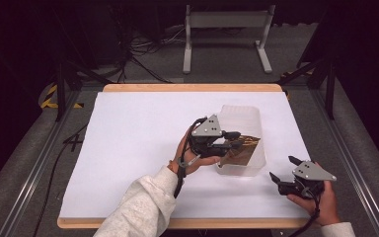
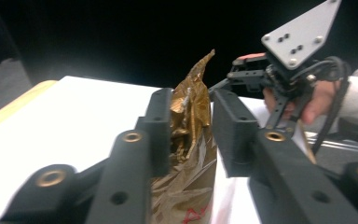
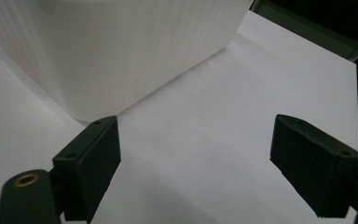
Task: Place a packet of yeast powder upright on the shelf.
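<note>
While left hand-held gripper [image 2: 191,126] clamps crinkly gold bag [image 2: 193,140] above bin [image 1: 242,133], risks slip or tear; right hand-held gripper [image 3: 196,163] apart, idle.

The lower part of the gold wrapper [image 2: 191,154] is cut off by the bottom edge of the left gripper view, and its red print cannot be read. The top of the white bin [image 3: 116,46] is cropped in the right gripper view. The bin's contents are hidden behind the left gripper [image 1: 233,140] in the high view.
</note>
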The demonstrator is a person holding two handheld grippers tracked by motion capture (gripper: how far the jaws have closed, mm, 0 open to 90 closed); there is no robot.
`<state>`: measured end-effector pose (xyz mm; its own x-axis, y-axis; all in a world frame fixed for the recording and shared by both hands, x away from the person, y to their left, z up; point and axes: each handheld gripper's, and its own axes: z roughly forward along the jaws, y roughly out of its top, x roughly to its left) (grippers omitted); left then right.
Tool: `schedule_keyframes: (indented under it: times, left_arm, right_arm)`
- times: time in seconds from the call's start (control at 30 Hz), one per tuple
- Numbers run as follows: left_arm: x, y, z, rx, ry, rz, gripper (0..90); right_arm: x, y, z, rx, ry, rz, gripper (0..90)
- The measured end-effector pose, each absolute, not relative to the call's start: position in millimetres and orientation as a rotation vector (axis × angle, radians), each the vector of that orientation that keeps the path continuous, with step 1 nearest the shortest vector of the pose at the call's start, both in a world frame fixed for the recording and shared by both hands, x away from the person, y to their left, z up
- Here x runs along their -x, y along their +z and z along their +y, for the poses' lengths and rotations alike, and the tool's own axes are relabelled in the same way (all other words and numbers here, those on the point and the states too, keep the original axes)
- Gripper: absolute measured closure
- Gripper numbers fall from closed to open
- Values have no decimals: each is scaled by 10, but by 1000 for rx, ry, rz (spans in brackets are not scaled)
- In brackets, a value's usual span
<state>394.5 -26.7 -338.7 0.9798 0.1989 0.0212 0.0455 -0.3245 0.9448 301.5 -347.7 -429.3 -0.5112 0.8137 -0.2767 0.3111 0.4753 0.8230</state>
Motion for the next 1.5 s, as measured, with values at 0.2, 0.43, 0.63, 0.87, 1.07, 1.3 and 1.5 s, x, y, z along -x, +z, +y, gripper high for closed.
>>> schedule_keyframes:
  times: [0.2,0.43,0.63,0.87,1.07,1.3,1.5]
  left_arm:
    - [-3938,-3363,-244,-1929,190,180,614]
    - [-3939,-3309,-163,-1936,222,191,561]
    - [-3947,-3261,-78,-1940,245,191,546]
    - [-3934,-3238,-3,-1976,305,223,449]
    - [-3878,-3239,51,-2029,394,216,388]
    - [-3818,-3255,133,-2073,477,216,313]
    - [-3785,-3293,240,-2100,513,236,259]
  right_arm:
    - [-3013,-4293,-3480,-931,957,2047,166]
    - [-3010,-4289,-3479,-929,957,2045,166]
    - [-3010,-4287,-3478,-927,957,2043,167]
    - [-3010,-4288,-3476,-928,956,2045,167]
    - [-3009,-4282,-3485,-931,960,2036,169]
    - [-3004,-4279,-3484,-931,963,2035,169]
    - [-3004,-4281,-3481,-928,961,2037,169]
